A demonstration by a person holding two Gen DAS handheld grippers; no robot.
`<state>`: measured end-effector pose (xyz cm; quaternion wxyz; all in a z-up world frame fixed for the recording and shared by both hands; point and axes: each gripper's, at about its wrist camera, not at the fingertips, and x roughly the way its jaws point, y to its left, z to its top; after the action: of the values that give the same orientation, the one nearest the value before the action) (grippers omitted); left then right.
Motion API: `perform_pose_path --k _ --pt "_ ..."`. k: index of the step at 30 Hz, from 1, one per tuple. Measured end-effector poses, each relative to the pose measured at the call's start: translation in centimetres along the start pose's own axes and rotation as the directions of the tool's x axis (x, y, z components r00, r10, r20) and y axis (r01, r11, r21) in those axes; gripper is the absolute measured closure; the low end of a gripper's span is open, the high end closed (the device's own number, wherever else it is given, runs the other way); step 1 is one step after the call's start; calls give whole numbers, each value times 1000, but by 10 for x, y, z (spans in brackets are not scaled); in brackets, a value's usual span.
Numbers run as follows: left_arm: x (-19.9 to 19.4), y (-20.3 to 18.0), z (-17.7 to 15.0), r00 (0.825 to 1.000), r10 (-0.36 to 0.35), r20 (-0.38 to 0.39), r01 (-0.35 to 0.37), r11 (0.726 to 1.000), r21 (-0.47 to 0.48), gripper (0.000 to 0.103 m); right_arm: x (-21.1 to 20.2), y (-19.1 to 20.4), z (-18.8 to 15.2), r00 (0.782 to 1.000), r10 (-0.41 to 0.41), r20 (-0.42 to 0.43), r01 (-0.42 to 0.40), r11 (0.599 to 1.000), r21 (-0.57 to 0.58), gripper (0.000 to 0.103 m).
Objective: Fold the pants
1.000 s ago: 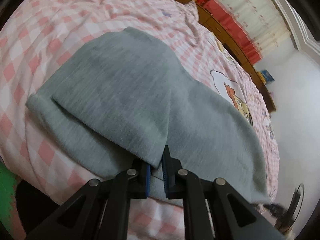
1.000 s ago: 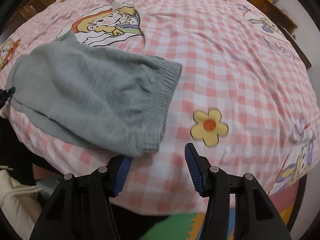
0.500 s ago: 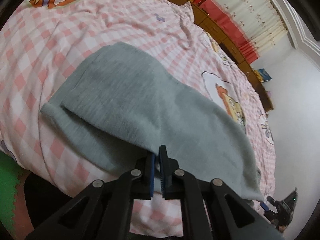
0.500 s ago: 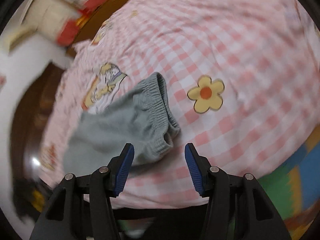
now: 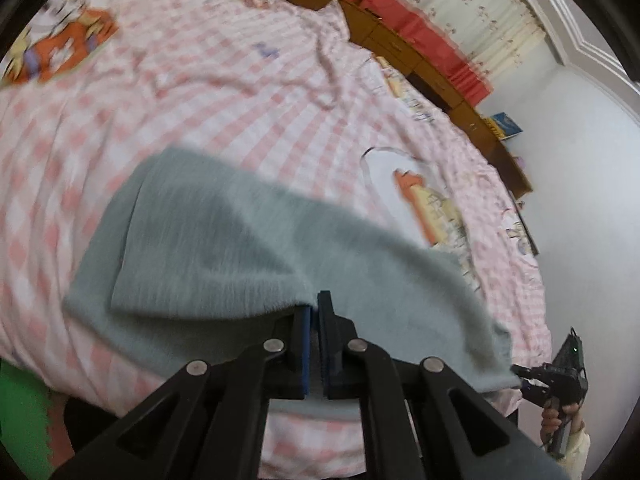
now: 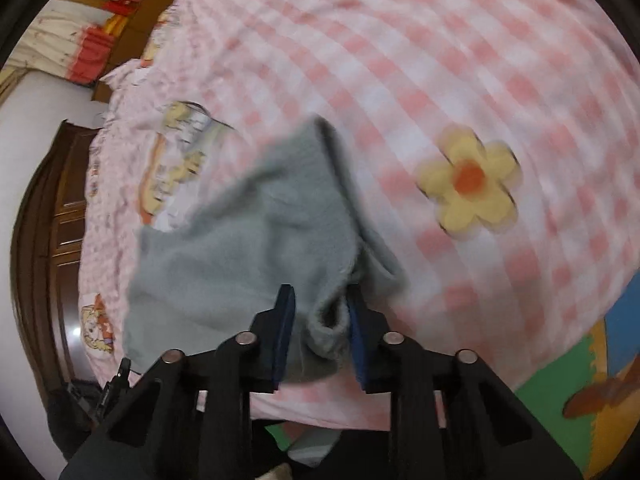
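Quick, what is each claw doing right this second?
Left gripper: shut on the grey pants.
Right gripper: jaws around the waistband, not fully closed.

Matt grey knit pants [image 5: 224, 248] on soft cotton-look checked sheet [image 5: 200, 92].

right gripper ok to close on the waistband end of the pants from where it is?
Probably yes. The right gripper is open, and the bunched waistband end of the grey pants already sits between its fingers, with nothing in the way. The left gripper is shut on the other end.
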<state>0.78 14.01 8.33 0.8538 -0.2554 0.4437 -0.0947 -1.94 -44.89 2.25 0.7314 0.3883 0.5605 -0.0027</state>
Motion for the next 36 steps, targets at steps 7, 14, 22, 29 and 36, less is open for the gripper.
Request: perform_pose_path --k 7,14,22,29,36 --pt "-21 -56 66 997 -5 71 -2 995 100 100 -50 53 40 985 86 151 -68 990 -122 89" --pt "-45 -37 29 990 60 129 -82 982 171 100 -44 20 13 983 104 150 -75 979 -192 89" --pt "25 50 -32 984 164 -70 -165 986 -20 100 10 -43 -12 994 81 70 -72 990 -120 89" --pt "30 57 -43 987 155 -47 -157 987 -34 100 17 -31 -36 980 53 192 -5 970 -244 70" --pt "26 62 -44 991 132 -24 -134 988 -82 100 30 -32 -57 967 106 233 -55 975 -215 32"
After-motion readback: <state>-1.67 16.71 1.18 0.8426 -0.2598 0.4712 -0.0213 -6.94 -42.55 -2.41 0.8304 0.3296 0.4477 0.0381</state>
